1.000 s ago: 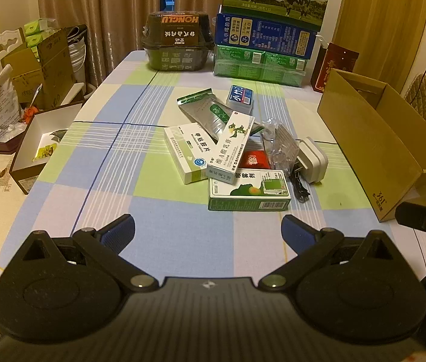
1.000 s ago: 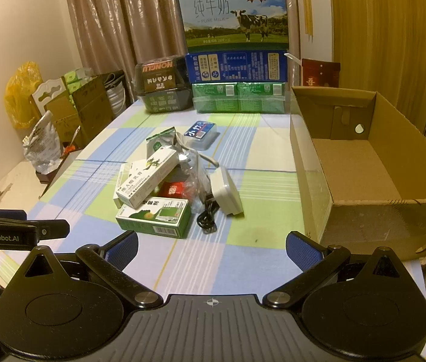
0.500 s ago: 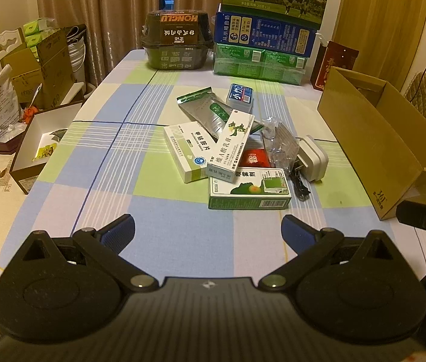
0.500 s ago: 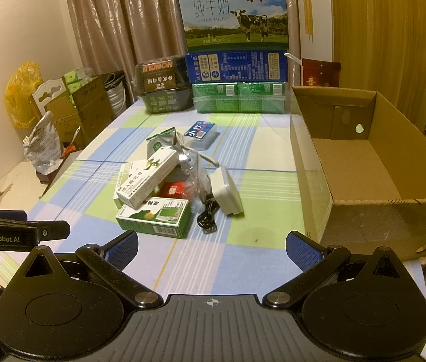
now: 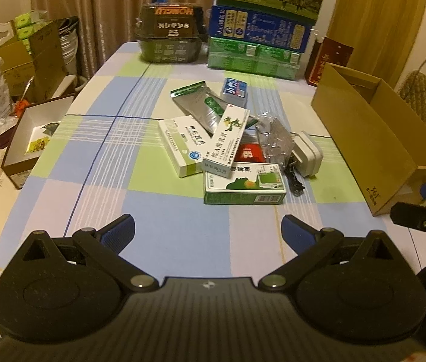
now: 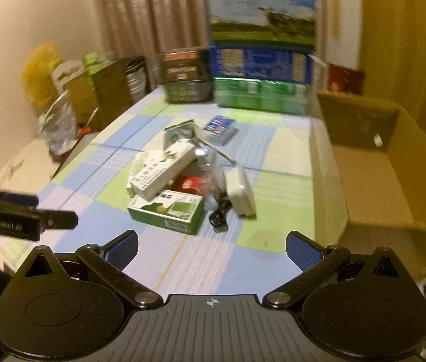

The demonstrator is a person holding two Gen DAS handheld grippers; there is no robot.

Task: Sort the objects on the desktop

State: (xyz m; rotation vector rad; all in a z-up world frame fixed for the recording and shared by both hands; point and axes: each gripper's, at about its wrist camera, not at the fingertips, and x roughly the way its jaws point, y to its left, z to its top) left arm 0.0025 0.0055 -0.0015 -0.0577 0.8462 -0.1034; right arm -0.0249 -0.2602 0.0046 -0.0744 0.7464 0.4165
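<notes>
On the checked tablecloth (image 5: 98, 181), glossy rectangular medicine boxes (image 5: 244, 185) lie heaped; both grippers' jaws released

The left gripper (image 5: 208, 231) hovers over the near end of the checked tablecloth (image 5: 98, 163), short of its middle, jaws spread wide with nothing between them. Its blue-padded fingertips (image 5: 119, 231) sit level with each other, pointing toward the cloth's far end. The right gripper (image 6: 212, 247) hangs over the same near end, on the right-hand side of the cloth, jaws likewise wide apart and empty, blue fingertips (image 6: 303, 249) aimed forward and slightly down. The right wrist view is motion-blurred. Each gripper shows at the edge of the other's view: the two are side by side above the cloth's near edge, apart, not touching.
</notes>
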